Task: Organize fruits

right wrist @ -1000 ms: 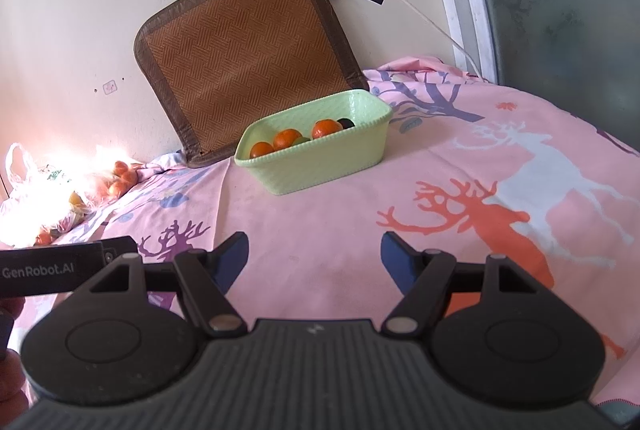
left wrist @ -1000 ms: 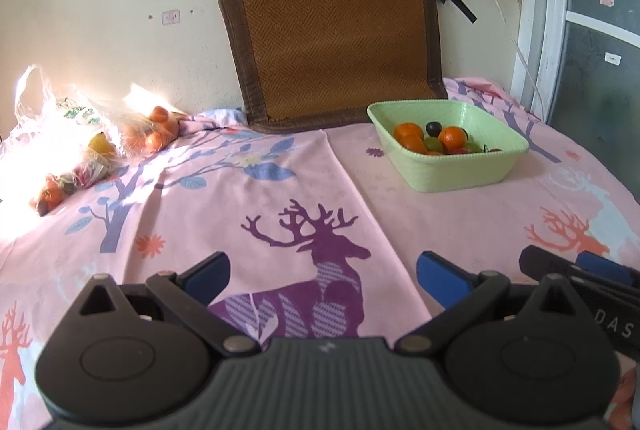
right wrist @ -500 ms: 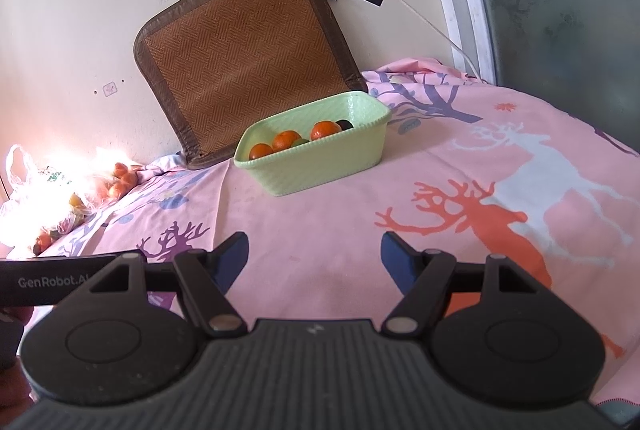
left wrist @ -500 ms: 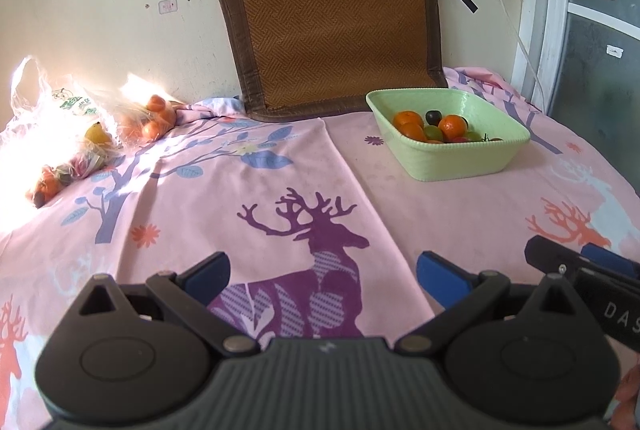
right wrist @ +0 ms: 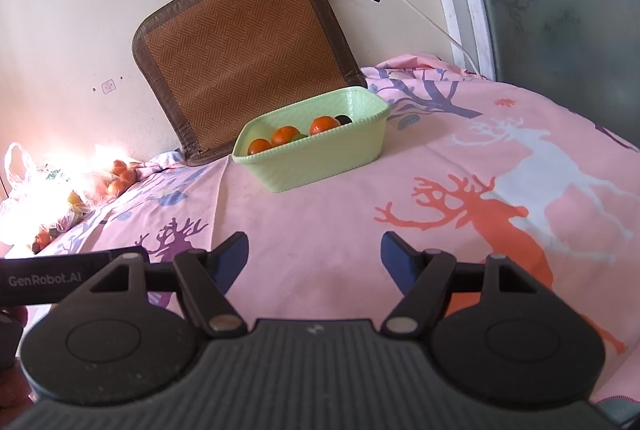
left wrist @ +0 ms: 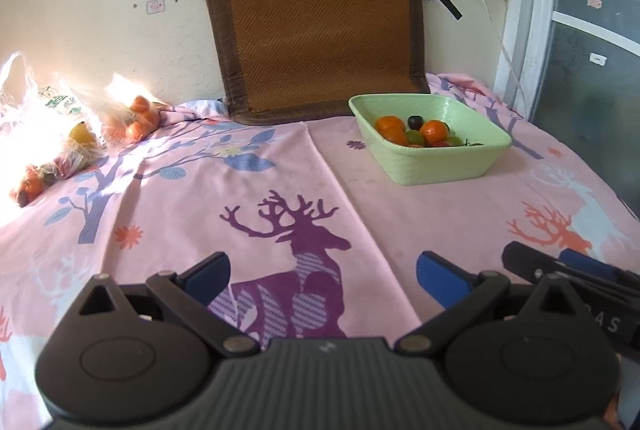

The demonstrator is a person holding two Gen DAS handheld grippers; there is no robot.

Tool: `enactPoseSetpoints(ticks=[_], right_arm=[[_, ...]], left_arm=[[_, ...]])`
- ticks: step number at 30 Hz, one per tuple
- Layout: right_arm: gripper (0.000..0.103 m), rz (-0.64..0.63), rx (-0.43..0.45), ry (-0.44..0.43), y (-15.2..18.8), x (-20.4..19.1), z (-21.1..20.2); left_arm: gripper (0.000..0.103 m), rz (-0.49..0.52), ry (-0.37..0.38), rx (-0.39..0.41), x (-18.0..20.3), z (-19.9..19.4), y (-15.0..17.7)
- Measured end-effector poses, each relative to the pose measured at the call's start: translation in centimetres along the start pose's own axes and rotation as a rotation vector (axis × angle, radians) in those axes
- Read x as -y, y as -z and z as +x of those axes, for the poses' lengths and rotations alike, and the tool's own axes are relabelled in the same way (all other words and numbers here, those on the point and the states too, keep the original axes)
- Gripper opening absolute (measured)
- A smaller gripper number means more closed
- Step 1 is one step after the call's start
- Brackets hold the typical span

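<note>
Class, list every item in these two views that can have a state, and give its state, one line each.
Left claw: open, holding nothing.
Right claw: open, holding nothing.
Green basket: upright on the cloth, partly filled with fruit.
Oranges in basket: loose, inside the basket.
Plastic bags of fruit: lying at the wall, in sun glare.
Woven mat: leaning on the wall.

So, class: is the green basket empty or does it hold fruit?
It holds fruit: the green basket contains oranges, a dark plum and green fruit, well below its rim.
</note>
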State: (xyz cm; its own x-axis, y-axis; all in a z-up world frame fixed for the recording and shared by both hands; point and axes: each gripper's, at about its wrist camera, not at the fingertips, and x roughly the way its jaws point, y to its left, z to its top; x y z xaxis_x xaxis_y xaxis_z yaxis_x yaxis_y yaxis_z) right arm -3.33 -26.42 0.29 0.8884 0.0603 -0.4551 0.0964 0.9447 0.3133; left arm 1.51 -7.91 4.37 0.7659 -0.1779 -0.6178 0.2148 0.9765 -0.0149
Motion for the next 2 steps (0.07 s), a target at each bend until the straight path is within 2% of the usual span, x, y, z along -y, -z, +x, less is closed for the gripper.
enactPoseSetpoints(ticks=[2], right_arm=[[0.075,0.000,0.000,0.000,0.01,-0.01,0.01]], left_arm=[[0.103,0.001,0.016,0.011,0.10,-0.13,-0.02]])
